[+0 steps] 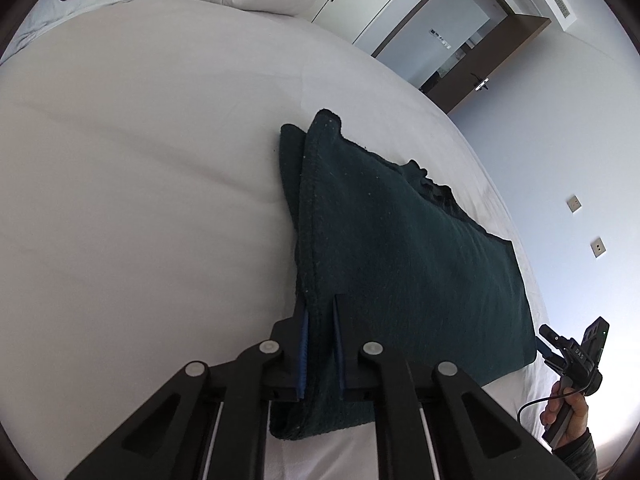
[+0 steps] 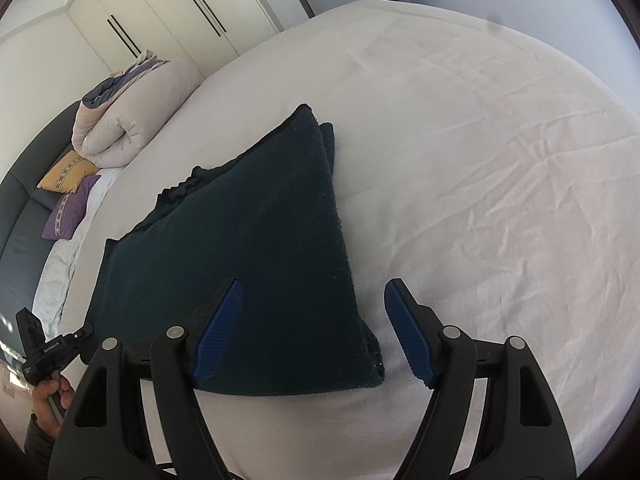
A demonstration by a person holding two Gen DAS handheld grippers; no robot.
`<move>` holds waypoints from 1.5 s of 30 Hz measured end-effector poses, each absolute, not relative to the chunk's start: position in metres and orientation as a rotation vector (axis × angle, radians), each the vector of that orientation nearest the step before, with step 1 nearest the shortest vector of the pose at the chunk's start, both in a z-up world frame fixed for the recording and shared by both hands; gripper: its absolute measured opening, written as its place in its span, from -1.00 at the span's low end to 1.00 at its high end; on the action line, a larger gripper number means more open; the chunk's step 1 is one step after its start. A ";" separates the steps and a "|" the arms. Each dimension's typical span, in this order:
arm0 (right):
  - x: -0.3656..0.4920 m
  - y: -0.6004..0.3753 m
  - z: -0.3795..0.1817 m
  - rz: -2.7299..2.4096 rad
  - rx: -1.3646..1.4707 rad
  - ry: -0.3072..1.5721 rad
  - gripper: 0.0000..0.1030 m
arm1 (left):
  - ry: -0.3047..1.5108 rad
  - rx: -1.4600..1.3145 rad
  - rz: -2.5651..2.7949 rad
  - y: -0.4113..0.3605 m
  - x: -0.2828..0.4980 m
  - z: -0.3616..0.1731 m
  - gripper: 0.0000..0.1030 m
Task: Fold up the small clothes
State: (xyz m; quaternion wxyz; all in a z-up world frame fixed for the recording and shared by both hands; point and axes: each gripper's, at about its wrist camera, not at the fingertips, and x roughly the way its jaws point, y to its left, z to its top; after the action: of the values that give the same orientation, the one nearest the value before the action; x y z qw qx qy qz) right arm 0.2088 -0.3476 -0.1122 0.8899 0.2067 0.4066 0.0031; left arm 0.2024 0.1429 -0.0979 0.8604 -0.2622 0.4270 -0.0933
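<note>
A dark green, fuzzy folded garment lies on the white bed sheet. My left gripper is shut on the garment's near left edge, and the layered hem runs between its blue pads. In the right wrist view the same garment shows stacked layers with a pointed far corner. My right gripper stands open astride the near right corner, its blue pads clear of the cloth. A hand holds the right gripper at the garment's far side.
A rolled beige duvet and yellow and purple pillows lie at the head of the bed. Wardrobe doors and a brown door frame stand beyond. The bed's edge runs just past the garment.
</note>
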 end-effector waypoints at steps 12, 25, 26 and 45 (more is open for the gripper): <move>0.212 -0.346 -0.114 -0.032 0.325 0.890 -0.84 | 0.882 -0.541 -0.191 0.144 0.192 -0.095 -0.83; 0.193 -0.352 -0.119 -0.025 0.352 0.890 -0.89 | 0.892 -0.536 -0.195 0.148 0.177 -0.108 -0.92; 0.194 -0.354 -0.119 -0.023 0.359 0.889 -0.89 | 0.889 -0.530 -0.194 0.147 0.175 -0.108 -0.92; 0.185 -0.362 -0.124 -0.047 0.382 0.935 -0.91 | 0.910 -0.578 -0.211 0.152 0.174 -0.116 -0.91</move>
State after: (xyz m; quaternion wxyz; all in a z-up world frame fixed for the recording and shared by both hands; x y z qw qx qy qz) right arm 0.1849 -0.3620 -0.1239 0.8750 0.1832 0.4476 -0.0227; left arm 0.1737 0.1522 -0.1158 0.8528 -0.2746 0.4327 -0.1005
